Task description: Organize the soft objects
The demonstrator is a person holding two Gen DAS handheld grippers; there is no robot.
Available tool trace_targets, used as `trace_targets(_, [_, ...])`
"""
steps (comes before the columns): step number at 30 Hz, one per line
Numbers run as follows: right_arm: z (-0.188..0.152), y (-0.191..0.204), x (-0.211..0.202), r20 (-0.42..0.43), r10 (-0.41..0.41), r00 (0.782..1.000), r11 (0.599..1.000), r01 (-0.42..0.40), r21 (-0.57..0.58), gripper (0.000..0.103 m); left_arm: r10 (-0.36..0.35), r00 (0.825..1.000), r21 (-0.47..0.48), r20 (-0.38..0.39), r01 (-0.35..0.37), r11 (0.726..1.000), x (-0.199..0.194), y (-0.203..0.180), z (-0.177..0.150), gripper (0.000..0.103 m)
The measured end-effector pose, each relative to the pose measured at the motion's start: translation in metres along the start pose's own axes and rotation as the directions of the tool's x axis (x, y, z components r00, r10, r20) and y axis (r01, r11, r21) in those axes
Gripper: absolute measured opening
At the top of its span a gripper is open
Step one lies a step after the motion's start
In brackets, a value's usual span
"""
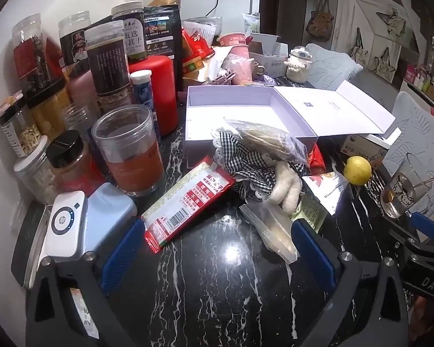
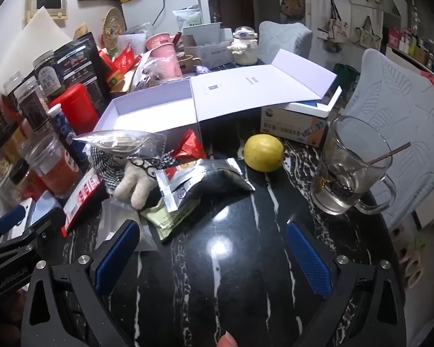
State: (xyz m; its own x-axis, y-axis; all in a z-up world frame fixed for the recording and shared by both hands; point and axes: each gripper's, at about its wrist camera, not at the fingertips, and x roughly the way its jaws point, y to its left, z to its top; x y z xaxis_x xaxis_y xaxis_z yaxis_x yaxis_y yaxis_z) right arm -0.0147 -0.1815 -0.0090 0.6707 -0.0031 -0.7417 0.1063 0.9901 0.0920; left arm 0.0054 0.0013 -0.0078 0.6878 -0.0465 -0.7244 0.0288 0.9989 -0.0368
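Left wrist view: my left gripper hangs spread and empty over the black marble table. My right gripper is spread too. Beyond lies the plush toy in checked cloth, beside the open white box.

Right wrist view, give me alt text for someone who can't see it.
Open tongs hover over a black marble table, empty. Ahead lie a plush toy among snack packets, a lemon, a glass mug and an open white box.
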Motion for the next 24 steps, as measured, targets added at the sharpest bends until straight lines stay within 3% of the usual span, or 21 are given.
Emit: trace_targets(24, [0.001,-0.004,-0.005,0.005,-0.019,1.0,1.0,0.019,-0.009,0.103,0.021,1.0,0.024,0.018,-0.021,0.999,-0.012,0.0,0.0,0.103])
